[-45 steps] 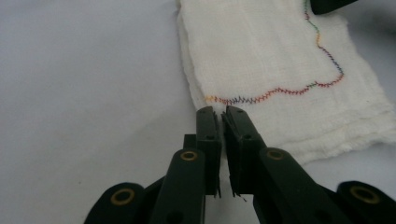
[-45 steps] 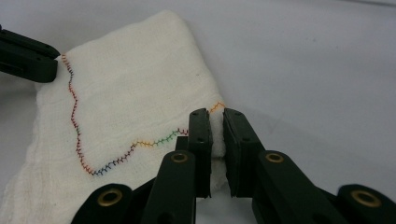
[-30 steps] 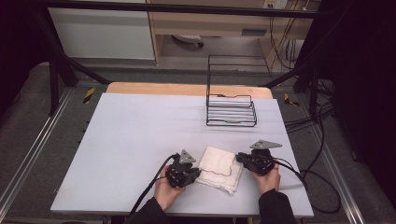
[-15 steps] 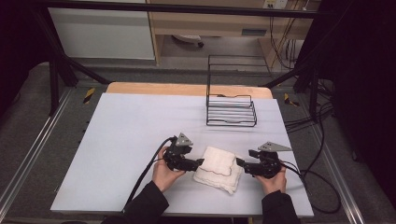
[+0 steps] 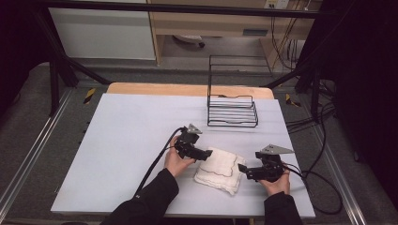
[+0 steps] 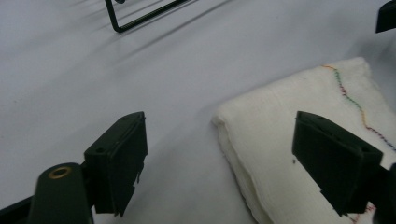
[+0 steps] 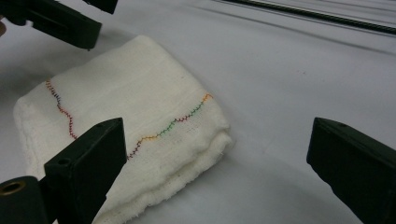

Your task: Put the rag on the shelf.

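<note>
A black wire rack [image 5: 232,105] is standing upright toward the far right of the pale table top [image 5: 126,140], well apart from the work. A bare wooden strip [image 5: 155,89] is showing along the far edge. Loose black cables [image 5: 309,119] are lying beyond the right edge.

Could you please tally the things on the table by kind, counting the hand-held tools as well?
Folded white cloth with wavy multicoloured stitching: 1
Black wire rack: 1
Black two-jaw hand-held tools: 2, the left tool and the right tool, both open on either side of the cloth
Total: 4
</note>
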Available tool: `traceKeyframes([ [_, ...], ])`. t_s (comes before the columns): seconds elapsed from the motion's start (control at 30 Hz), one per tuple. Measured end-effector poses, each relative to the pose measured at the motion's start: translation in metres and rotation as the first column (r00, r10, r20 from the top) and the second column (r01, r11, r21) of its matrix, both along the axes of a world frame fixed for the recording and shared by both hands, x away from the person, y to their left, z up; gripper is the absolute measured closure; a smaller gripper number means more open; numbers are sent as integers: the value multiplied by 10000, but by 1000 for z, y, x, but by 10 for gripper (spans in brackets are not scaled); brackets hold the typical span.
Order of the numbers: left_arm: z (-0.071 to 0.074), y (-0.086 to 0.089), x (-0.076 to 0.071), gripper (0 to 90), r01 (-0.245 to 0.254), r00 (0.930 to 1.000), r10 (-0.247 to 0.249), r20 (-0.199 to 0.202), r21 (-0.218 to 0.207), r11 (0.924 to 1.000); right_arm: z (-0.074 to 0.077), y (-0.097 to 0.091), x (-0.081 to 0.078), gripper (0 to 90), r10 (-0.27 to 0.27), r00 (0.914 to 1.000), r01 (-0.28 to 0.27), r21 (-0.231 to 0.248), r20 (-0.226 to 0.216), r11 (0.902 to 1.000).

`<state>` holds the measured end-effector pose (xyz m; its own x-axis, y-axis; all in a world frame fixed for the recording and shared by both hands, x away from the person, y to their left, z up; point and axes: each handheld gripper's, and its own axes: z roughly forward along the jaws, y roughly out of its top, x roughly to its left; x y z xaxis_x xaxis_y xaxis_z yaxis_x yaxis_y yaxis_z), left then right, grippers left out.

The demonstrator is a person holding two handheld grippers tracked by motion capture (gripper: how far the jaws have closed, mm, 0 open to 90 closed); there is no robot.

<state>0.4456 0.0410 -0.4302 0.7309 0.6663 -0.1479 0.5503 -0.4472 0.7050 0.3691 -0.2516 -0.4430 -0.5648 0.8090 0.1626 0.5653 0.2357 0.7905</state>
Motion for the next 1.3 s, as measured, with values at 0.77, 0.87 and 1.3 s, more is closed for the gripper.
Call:
traceKeyframes([
  [0.77, -14, -21, 8, 642, 164, 9990, -154, -415, 222, 9996, 2, -1, 0, 47, -86, 9999, 87, 105, -90, 9999],
  [0.87, -15, -22, 8, 673, 182, 9984, -176, -546, 95, 9998, 2, -1, 1, 47, -141, 9999, 141, 114, -53, 9998],
  [1.3, -17, -21, 8, 745, 439, 9972, -438, -613, -5, 9990, 0, -1, 12, 166, -640, 9979, 640, 61, -76, 9979],
])
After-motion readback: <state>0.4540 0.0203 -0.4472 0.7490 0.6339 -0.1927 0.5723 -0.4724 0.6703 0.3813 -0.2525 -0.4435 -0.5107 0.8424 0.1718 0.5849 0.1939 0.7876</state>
